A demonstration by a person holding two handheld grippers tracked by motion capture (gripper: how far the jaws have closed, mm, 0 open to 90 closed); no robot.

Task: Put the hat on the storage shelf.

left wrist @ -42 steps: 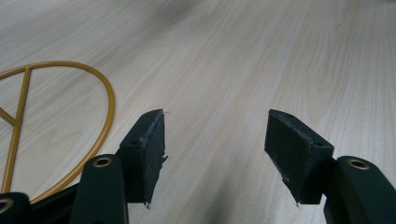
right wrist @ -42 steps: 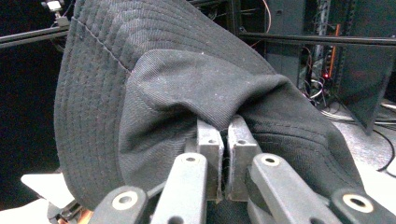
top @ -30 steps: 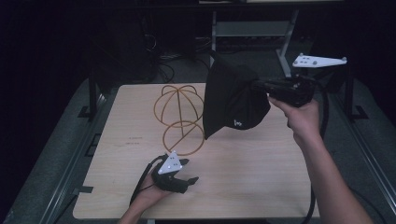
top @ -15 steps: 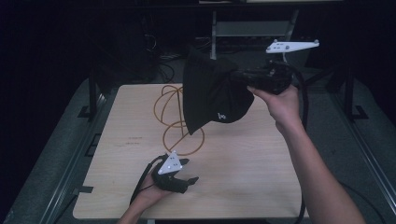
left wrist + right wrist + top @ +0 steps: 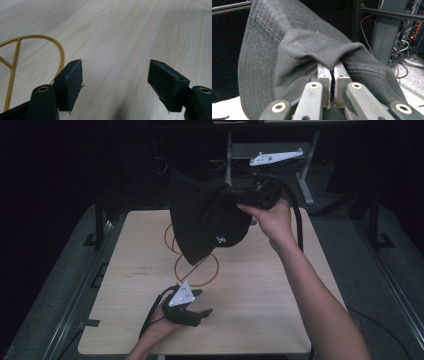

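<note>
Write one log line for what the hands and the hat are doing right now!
right gripper: shut on black hat, held above gold wire stand | left gripper: open, empty, over wooden table

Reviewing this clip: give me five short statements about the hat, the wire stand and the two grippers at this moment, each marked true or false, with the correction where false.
1. The right gripper is shut on the black bucket hat. True.
2. The hat lies flat on the wooden table. False: it hangs in the air from the right gripper, above the table's far part.
3. The left gripper has its jaws open with nothing between them. True.
4. The gold wire stand is held in the left gripper. False: it stands on the table, beside the left gripper's jaws and apart from them.
5. The left hand rests low near the table's front edge. True.
</note>
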